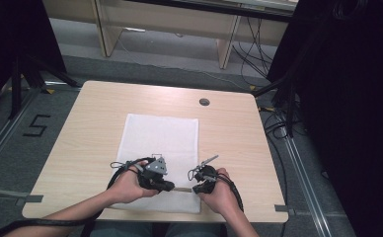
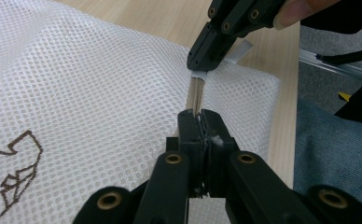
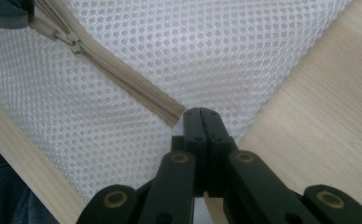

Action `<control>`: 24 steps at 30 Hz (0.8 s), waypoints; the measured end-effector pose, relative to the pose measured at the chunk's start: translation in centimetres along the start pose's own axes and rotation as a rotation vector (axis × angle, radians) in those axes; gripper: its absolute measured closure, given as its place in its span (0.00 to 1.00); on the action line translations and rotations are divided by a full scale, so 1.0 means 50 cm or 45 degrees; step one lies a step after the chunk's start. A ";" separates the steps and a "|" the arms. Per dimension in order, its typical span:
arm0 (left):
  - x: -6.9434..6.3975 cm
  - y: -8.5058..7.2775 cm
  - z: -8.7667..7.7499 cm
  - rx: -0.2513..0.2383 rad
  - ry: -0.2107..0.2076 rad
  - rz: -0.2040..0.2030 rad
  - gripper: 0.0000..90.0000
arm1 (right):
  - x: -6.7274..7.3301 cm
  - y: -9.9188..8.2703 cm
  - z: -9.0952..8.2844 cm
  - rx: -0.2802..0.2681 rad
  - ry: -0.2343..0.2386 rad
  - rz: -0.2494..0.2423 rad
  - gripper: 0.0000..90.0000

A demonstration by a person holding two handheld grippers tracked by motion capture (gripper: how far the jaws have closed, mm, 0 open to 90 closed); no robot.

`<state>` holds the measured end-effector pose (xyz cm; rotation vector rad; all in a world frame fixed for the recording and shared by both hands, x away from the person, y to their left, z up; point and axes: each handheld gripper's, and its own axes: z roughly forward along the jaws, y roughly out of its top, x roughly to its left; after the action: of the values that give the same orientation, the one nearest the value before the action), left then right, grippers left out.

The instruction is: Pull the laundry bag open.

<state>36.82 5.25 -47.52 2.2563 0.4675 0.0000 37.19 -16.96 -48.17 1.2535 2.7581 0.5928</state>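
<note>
**Both grippers pinch the zipper of a mesh bag**

High view: a white mesh bag (image 1: pixel 161 148) lies flat on the wooden desk (image 1: pixel 91 128), its near edge close to the person's side. The left gripper (image 1: pixel 169 185) and the right gripper (image 1: pixel 197 188) face each other over the bag's near end, with a tan zipper (image 1: pixel 182 188) running between them.

Left gripper view: the left gripper's (image 2: pixel 201 122) fingers are pressed together on something small at the zipper (image 2: pixel 197 91), probably the slider or its pull, though the pinched part is hidden. Farther along the track, the right gripper (image 2: pixel 201 63) clamps a pale tab at the zipper's end, by the bag's (image 2: pixel 100 88) corner.

Right gripper view: the right gripper's (image 3: pixel 201 116) fingers are shut tight at the end of the zipper (image 3: pixel 123 77), on the bag's (image 3: pixel 207 51) edge. The slider (image 3: pixel 74 44) sits up the track, near the left gripper (image 3: pixel 4 11).

Judgement: the bag looks light, soft and limp, and it would likely bunch and slide on the smooth desk if tugged from one side. The mesh gives poor purchase; the firmer holds are the slider's pull and the stitched zipper end, held taut against each other.
</note>
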 end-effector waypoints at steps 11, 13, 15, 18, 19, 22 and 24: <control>0.002 -0.007 -0.011 0.001 -0.001 -0.008 0.98 | -0.001 0.000 0.000 0.000 0.003 -0.004 1.00; 0.002 -0.009 -0.014 -0.002 0.002 -0.010 0.98 | -0.002 0.000 0.001 -0.006 0.003 -0.014 1.00; 0.004 -0.010 -0.017 0.006 -0.001 -0.001 0.98 | 0.000 0.000 0.000 -0.001 0.001 -0.002 1.00; 0.002 -0.011 -0.020 0.000 0.002 -0.010 0.98 | 0.001 0.000 -0.001 0.008 -0.001 0.014 1.00; 0.005 -0.011 -0.022 0.002 -0.002 0.011 0.98 | 0.000 0.000 0.000 0.004 0.002 0.006 1.00; 0.004 -0.014 -0.023 0.000 0.001 -0.015 0.98 | -0.001 0.000 0.000 0.002 0.006 -0.002 1.00; 0.006 -0.015 -0.023 -0.004 -0.004 -0.001 0.98 | -0.002 0.000 0.000 0.002 0.009 -0.004 1.00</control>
<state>36.66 6.66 -47.33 2.2529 0.4663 -0.0035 37.24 -17.02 -48.18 1.2499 2.7659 0.5959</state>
